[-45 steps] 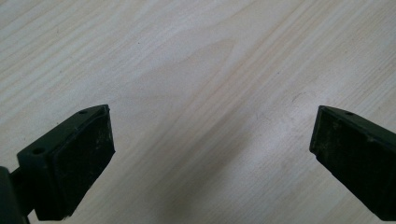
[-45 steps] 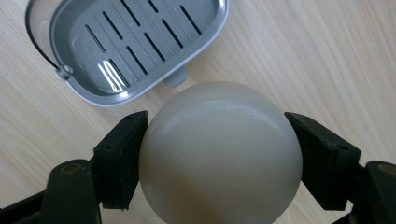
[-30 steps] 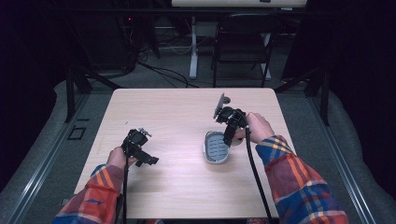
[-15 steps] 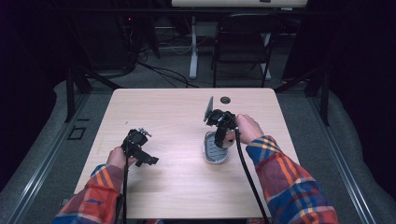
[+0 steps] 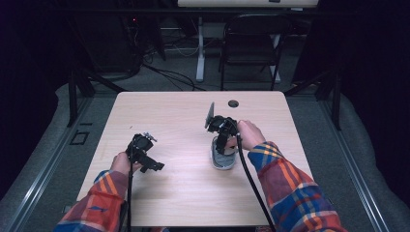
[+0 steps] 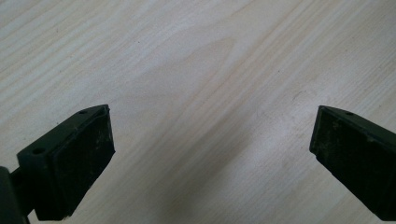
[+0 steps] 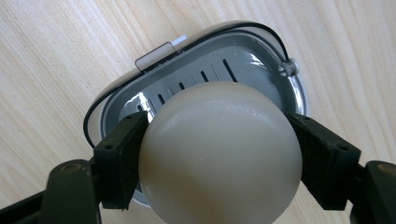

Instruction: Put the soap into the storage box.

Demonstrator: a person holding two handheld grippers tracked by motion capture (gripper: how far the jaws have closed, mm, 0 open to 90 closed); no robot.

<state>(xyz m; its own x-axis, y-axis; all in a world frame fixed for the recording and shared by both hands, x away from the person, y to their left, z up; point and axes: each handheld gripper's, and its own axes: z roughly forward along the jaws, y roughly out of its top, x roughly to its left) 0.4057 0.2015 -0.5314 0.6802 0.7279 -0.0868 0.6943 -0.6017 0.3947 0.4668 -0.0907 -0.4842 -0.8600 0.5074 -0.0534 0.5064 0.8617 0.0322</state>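
Note:
A cream, rounded bar of soap sits between the black pads of my right gripper, which is shut on it. Just beneath the soap lies a grey oval soap dish with a slotted insert and a clear tab at its far rim. In the high view the right gripper points down over the dish, right of the table's middle. My left gripper rests at the left of the table. Its jaws stand wide open over bare wood with nothing between them.
The light wooden table has a small black round grommet near its far edge. Behind the table stand a dark folding chair and a white post, with cables on the floor. Metal rails run along both sides.
My right gripper has moved left and down with the soap, from the far right part of the table to just above the dish. The left gripper has stayed in place.

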